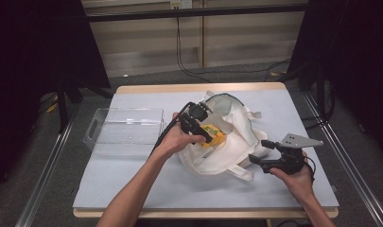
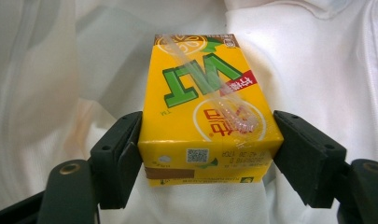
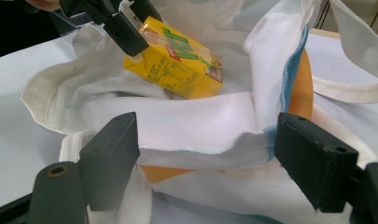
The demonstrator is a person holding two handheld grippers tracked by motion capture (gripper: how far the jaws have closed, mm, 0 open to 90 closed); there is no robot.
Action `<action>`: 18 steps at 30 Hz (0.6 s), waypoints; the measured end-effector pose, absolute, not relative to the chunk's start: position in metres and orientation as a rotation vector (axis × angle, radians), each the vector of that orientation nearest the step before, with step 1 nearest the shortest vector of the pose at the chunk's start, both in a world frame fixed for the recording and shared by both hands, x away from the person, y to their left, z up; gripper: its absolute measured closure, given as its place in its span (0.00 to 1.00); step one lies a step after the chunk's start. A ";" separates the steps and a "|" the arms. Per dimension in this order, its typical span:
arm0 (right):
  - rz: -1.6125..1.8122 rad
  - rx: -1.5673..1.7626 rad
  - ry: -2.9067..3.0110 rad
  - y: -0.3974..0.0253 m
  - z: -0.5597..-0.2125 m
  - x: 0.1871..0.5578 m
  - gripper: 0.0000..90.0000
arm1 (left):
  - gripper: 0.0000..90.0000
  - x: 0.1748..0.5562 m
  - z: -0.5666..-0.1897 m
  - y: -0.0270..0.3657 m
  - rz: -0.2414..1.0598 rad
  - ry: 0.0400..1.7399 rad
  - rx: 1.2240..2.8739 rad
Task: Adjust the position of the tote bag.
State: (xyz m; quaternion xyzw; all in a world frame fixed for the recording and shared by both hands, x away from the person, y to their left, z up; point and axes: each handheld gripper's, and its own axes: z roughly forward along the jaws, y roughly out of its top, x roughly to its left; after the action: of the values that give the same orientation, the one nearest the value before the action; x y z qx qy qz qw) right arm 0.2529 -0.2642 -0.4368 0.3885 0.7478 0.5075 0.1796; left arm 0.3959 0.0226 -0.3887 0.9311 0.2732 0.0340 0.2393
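At the near right of the desk (image 1: pixel 132 189), my right claw (image 1: pixel 264 152) sits with jaws apart, facing the rim of the white cloth bag (image 1: pixel 236 137) without gripping it. Just beyond, mid-desk, my left claw (image 2: pixel 207 149) is clamped on the yellow drink carton (image 2: pixel 205 107), one jaw on each side; the carton rests tilted inside the bag's open mouth. Farther left, a clear plastic bin (image 1: pixel 125 130) stands apart from the bag.

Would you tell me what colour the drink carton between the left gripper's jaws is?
Yellow, with green lettering; the drink carton shows best in the left gripper view.
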 end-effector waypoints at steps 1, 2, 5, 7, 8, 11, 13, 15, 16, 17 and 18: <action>1.436 1.099 2.113 -0.264 -0.437 0.253 0.25 | 0.31 0.396 -0.392 0.027 0.082 0.738 2.533; 1.436 1.099 2.113 -0.264 -0.437 0.253 0.25 | 0.31 0.396 -0.392 0.027 0.082 0.738 2.533; 1.431 1.099 2.114 -0.265 -0.437 0.253 0.25 | 0.30 0.394 -0.394 0.032 0.085 0.721 2.500; 1.429 1.103 2.114 -0.265 -0.437 0.253 0.25 | 0.29 0.390 -0.393 0.033 0.118 0.707 2.476; 1.429 1.103 2.114 -0.265 -0.437 0.253 0.25 | 0.27 0.390 -0.393 0.033 0.118 0.707 2.476; 1.428 1.100 2.120 -0.264 -0.437 0.253 0.25 | 0.21 0.389 -0.396 0.037 0.124 0.703 2.448; 1.430 1.103 2.120 -0.264 -0.437 0.253 0.25 | 0.18 0.390 -0.400 0.039 0.114 0.701 2.445; 1.431 1.103 2.119 -0.264 -0.437 0.253 0.25 | 0.16 0.389 -0.400 0.042 0.111 0.680 2.423; 1.431 1.103 2.118 -0.264 -0.437 0.253 0.25 | 0.15 0.388 -0.400 0.043 0.113 0.665 2.419; 1.430 1.099 2.119 -0.264 -0.437 0.253 0.25 | 0.13 0.388 -0.400 0.043 0.113 0.665 2.419; 1.430 1.099 2.119 -0.264 -0.437 0.253 0.25 | 0.13 0.387 -0.400 0.044 0.132 0.664 2.404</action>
State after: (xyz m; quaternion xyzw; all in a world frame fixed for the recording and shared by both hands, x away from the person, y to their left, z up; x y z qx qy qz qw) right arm 0.2528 -0.2643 -0.4370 0.3885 0.7493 0.5057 0.1785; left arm 0.3868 0.0442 -0.4005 0.9131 0.2521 0.0500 0.3165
